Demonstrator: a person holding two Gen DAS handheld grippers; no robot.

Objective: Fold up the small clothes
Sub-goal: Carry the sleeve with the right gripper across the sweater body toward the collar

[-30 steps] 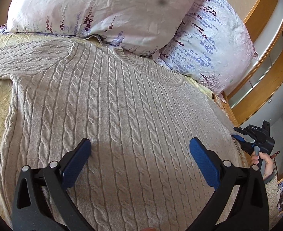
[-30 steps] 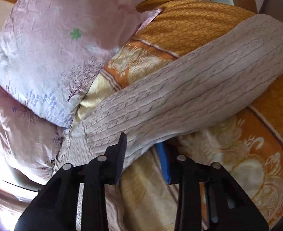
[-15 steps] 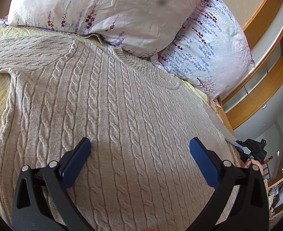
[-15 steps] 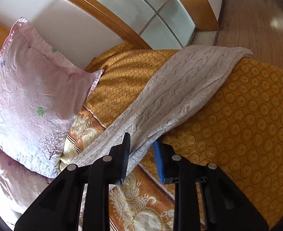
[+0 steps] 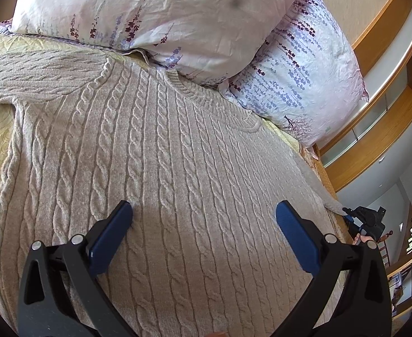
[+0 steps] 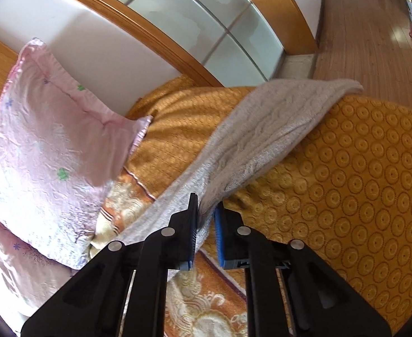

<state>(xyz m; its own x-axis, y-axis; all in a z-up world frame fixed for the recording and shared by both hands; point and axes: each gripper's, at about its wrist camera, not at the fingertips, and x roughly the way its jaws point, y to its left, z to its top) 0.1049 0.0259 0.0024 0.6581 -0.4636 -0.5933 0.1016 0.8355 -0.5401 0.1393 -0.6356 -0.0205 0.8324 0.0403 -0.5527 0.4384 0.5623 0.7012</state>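
A beige cable-knit sweater (image 5: 164, 154) lies flat on the bed, neckline toward the pillows. My left gripper (image 5: 203, 207) hovers open just above its chest, blue pads wide apart with nothing between them. The sweater's right sleeve (image 6: 276, 123) stretches out over the orange bedspread toward the bed's edge. My right gripper (image 6: 206, 205) is shut on this sleeve, the knit pinched and bunched between its blue pads. In the left wrist view the right gripper (image 5: 347, 214) shows small at the far right edge of the bed, held by a hand, with the sleeve running to it.
Two floral pillows (image 5: 155, 11) (image 5: 304, 70) lean at the head of the bed just beyond the neckline; a pink pillow (image 6: 51, 140) sits left of the sleeve. The orange patterned bedspread (image 6: 360, 182) drops toward a wooden floor (image 6: 374, 28). A wooden headboard (image 6: 155, 36) curves behind.
The right gripper's jaws have closed onto the sleeve, and it has swung out along the sleeve toward the bed's side. The left gripper has stayed in place, open.
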